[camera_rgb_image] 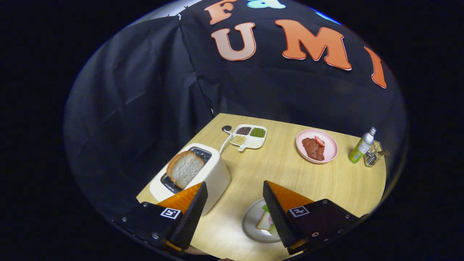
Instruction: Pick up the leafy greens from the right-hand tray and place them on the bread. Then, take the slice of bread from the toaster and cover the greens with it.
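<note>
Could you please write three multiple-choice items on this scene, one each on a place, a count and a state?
1. Where is the slice of bread?
A. in the white toaster
B. on the pink plate
C. between the fingers

2. How many compartments does the white divided tray have?
A. two
B. four
C. six

3. How is the gripper?
A. shut on the bread
B. open, holding nothing
C. shut on the green bottle

A: it stands out of the slot. B: four sections show. B: the fingers are spread.

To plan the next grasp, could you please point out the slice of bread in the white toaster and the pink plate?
Slice of bread (185,168), gripper view, middle of its pale crumb face.
Round pink plate (331,148), gripper view, bare right-hand part.
</note>
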Tool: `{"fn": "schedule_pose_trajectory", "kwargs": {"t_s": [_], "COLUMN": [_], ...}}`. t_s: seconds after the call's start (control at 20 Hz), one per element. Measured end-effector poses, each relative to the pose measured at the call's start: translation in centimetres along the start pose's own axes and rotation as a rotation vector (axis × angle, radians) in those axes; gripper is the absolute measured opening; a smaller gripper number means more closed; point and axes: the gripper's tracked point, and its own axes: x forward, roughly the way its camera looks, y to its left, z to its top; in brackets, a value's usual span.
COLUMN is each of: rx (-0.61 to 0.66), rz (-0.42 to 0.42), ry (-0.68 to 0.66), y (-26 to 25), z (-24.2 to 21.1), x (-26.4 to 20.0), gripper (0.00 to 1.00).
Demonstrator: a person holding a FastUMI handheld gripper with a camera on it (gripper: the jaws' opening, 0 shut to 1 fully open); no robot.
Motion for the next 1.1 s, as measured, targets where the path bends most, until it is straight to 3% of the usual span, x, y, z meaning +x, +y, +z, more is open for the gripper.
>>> {"fn": "schedule_pose_trajectory", "kwargs": {"t_s": [0.35,0.6,0.9,1.1], "rx": [0.025,0.072,0.1,0.11], "rz": [0.1,0.121,0.085,0.081], "ry": [0.117,0.189,0.296,0.299], "y": [7.2,9.8,9.8,9.6], "z": [1.5,1.9,0.0,-0.6], "x": [2.9,5.9,9.2,10.0], "gripper": [0.95,0.95,0.84,0.64]}}
